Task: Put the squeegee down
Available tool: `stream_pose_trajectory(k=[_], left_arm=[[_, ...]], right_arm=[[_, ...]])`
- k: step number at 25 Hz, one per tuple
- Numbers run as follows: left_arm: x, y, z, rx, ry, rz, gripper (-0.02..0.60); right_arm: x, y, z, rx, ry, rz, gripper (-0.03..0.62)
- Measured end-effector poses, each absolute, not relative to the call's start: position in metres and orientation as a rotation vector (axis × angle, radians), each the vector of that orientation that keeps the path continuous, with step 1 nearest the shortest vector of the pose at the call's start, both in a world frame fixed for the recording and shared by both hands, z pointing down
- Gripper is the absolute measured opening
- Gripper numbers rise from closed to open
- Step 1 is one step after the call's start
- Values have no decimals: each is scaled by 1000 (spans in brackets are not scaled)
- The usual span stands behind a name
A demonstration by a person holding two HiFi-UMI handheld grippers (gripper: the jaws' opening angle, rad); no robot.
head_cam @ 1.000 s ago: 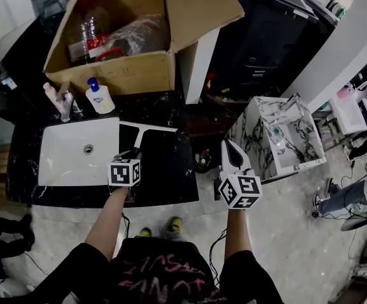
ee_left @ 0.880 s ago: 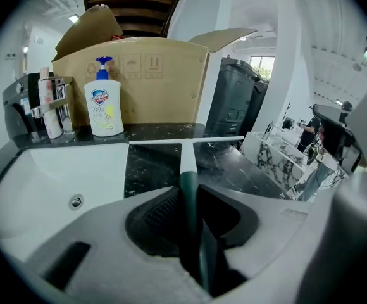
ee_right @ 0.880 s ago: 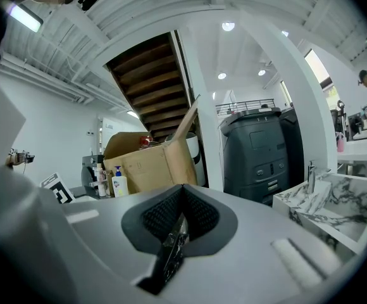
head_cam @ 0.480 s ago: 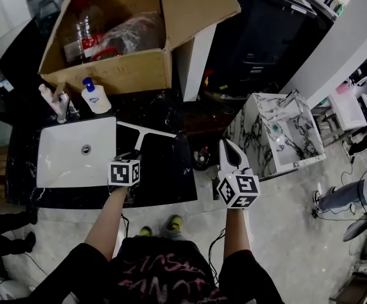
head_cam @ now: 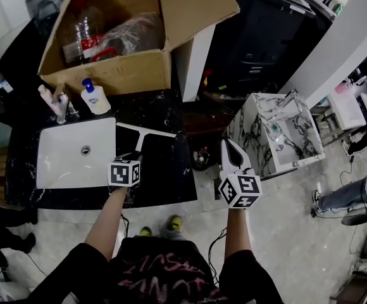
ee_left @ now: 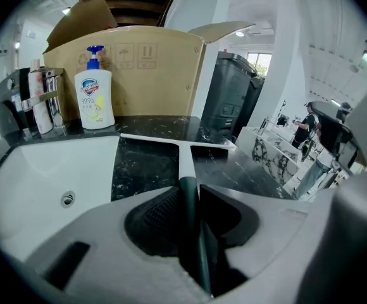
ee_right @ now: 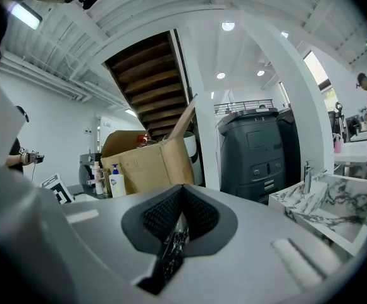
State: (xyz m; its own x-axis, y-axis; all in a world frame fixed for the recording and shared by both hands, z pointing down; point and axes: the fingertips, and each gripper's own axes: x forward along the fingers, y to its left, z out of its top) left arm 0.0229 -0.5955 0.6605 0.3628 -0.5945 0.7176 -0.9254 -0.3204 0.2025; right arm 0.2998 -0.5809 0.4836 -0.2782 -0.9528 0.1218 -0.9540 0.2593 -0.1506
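Note:
The squeegee (head_cam: 147, 130) lies with its white blade on the black marble counter (head_cam: 167, 173), right of the sink. Its dark handle (ee_left: 186, 192) runs back between the jaws of my left gripper (head_cam: 133, 156), which have just been opening slightly. The pads still sit against the handle, and in the left gripper view the blade (ee_left: 177, 141) rests flat on the counter. My right gripper (head_cam: 230, 145) hangs past the counter's right edge, over the floor. In the right gripper view, the right gripper (ee_right: 182, 192) is shut with nothing in it.
A white sink (head_cam: 69, 160) is set in the counter's left part, with a faucet (head_cam: 60, 106) and soap bottle (head_cam: 95, 98) behind it. An open cardboard box (head_cam: 107, 71) stands at the back. A marble basin unit (head_cam: 278, 135) sits on the floor to the right.

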Motion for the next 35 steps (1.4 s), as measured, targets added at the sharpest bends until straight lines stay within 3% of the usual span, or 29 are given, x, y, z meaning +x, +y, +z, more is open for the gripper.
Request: stream_pose_trajectory(k=[10,23,27,35], left_arm=[[22,-594,642,2104,-1288,657,152],[-4,-580,597,2192,-1336,544,144],[-14,-575,574,2241,-1361,502,129],[-34,-568,522,2355,-1420,392,14]], right_arm=[[289,-575,478,1897,-2490,296,9],[262,-546,464,1935,-2478,253,8],[252,-537,459,1931,-2470,226,8],[239,-526,454,1931,-2458,192,8]])
